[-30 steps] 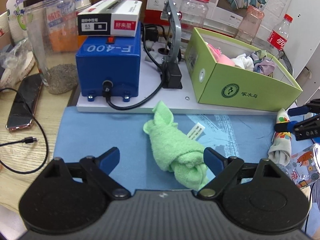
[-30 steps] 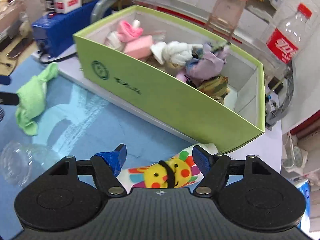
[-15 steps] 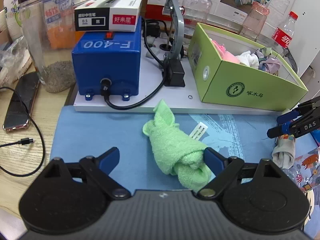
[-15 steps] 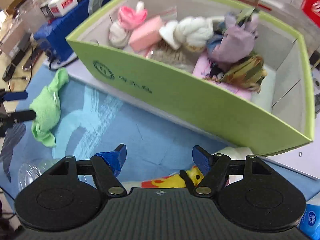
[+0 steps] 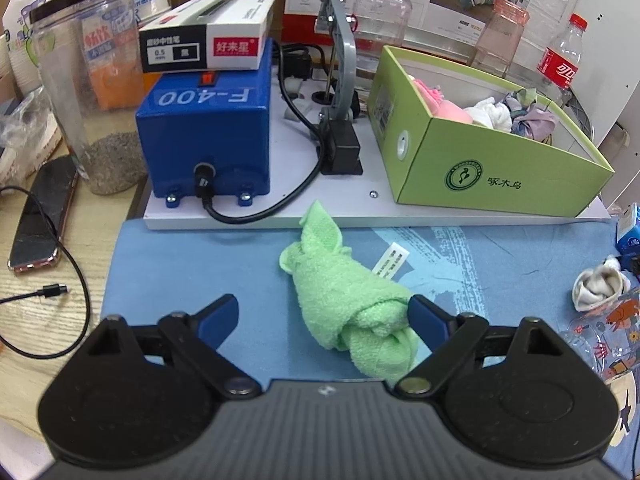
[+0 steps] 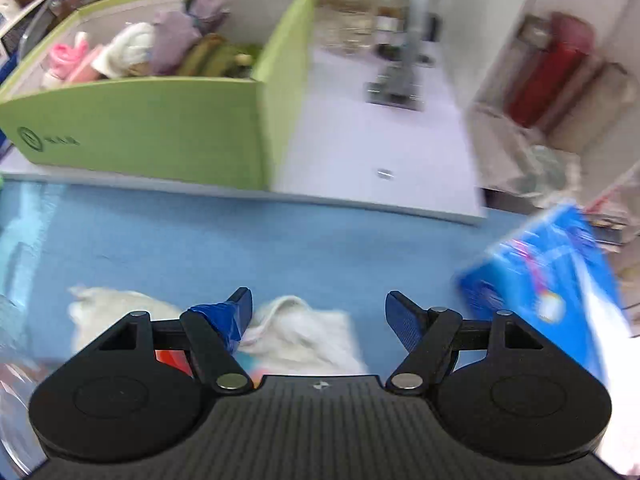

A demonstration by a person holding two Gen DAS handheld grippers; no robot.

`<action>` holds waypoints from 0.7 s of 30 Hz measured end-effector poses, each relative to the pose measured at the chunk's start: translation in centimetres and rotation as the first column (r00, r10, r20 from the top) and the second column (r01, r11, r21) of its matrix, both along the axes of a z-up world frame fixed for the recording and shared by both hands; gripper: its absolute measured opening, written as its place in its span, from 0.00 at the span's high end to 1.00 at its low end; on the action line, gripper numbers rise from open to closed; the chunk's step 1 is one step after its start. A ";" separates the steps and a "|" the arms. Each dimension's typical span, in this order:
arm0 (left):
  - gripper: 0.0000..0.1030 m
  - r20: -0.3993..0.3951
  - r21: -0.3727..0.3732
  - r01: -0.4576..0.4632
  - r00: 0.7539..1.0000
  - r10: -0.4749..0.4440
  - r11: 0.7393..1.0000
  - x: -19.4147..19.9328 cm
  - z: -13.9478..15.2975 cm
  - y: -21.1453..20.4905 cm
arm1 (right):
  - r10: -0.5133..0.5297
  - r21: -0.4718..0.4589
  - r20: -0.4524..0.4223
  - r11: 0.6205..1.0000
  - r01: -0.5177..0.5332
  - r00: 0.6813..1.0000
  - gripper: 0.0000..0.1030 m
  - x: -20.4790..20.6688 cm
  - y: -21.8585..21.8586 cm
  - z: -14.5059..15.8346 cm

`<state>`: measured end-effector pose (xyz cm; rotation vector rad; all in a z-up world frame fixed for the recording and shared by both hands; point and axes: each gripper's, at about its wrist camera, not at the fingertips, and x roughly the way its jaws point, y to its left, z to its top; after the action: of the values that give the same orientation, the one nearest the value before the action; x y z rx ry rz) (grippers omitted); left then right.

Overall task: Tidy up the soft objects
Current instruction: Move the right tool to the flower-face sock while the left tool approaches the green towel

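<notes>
A rolled green towel [image 5: 352,312] lies on the blue mat [image 5: 200,264], between the fingers of my open left gripper [image 5: 324,316], closer to the right finger. The green box [image 5: 500,176] holding several soft items stands behind it on a white board; it also shows in the right wrist view [image 6: 160,128]. My right gripper [image 6: 318,312] is open and empty, low over the mat. A white sock [image 6: 304,336] lies under it. The same sock shows at the mat's right edge in the left wrist view [image 5: 598,288]. The right wrist view is blurred.
A blue F-400 machine [image 5: 208,128] with a pen box on top, a clear jar [image 5: 92,88], a phone [image 5: 40,216] and a cable stand at left. Bottles [image 5: 560,64] stand behind the box. A blue carton [image 6: 548,280] is right of my right gripper.
My right gripper swung right and let go of the colourful sock, which now lies on the mat beneath it. My left gripper moved slightly closer to the green towel.
</notes>
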<state>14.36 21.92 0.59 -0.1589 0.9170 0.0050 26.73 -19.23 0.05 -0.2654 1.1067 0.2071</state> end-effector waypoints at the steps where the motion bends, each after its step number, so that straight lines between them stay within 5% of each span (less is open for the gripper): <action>1: 0.13 -0.001 0.004 0.003 1.000 -0.003 1.000 -0.1 0.0 -0.1 | 0.029 -0.025 0.027 0.999 -0.028 0.999 0.42 -0.9 -0.4 0.4; 4: 0.13 -0.012 0.031 0.004 1.000 -0.004 1.000 -0.4 -0.1 -0.4 | 0.223 -0.140 0.124 0.969 -0.206 0.967 0.42 -4.2 -0.6 2.1; 8: 0.13 -0.029 0.058 -0.007 1.000 0.009 0.998 -0.5 -0.2 -0.6 | 0.635 -0.353 0.126 0.747 -0.563 0.762 0.42 -8.8 0.2 2.7; 10: 0.13 -0.035 0.064 -0.012 0.999 0.014 0.998 -0.3 -0.3 -0.8 | 0.705 -0.381 0.103 0.680 -0.627 0.702 0.42 -9.2 0.2 2.3; 18: 0.13 -0.064 0.108 0.052 0.997 -0.045 0.993 0.0 0.0 -1.8 | 0.726 -0.214 0.055 0.679 -0.702 0.685 0.42 -5.3 1.5 -0.5; 21: 0.13 -0.066 0.123 0.040 0.997 -0.032 0.992 0.4 0.1 -2.1 | 0.662 -0.075 0.080 0.750 -0.657 0.746 0.42 -2.9 1.7 -0.7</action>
<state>14.75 19.86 0.71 -0.0266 0.9809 0.0334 23.80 -17.56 -0.61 -0.7031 0.8752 0.8012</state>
